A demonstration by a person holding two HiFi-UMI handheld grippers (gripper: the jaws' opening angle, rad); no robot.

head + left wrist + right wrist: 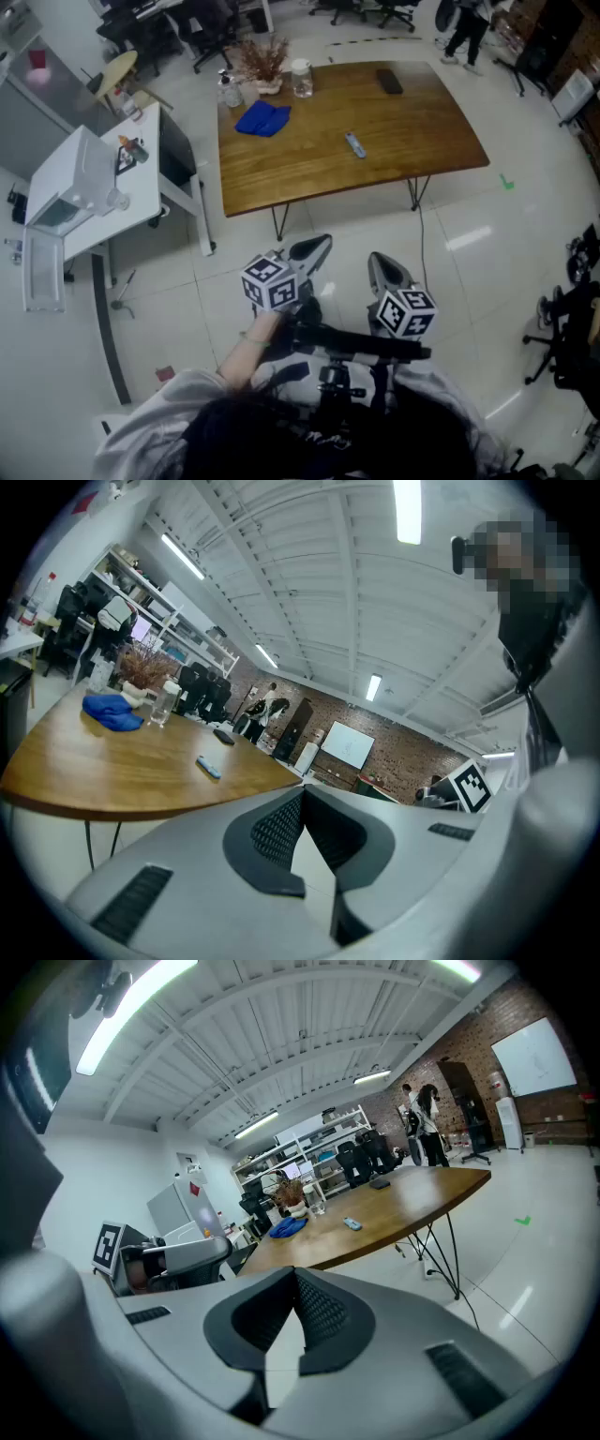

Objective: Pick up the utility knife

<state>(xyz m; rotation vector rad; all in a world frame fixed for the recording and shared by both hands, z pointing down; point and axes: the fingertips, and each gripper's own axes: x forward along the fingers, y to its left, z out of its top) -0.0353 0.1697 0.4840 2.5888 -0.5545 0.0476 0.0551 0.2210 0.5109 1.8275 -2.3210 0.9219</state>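
Wooden table (412,141), utility knife (354,145), blue cloth (262,119)

The left hand-held gripper (312,251) and the right hand-held gripper (384,269) are held side by side, close in front of the person's body, both pointing forward and slightly down. Each has its jaws closed together, with nothing between them.

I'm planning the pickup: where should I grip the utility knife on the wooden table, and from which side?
Probably grip the utility knife mid-body, jaws across its narrow width, coming down from the near edge of the table. It lies flat, slim and long, bare wood around it.
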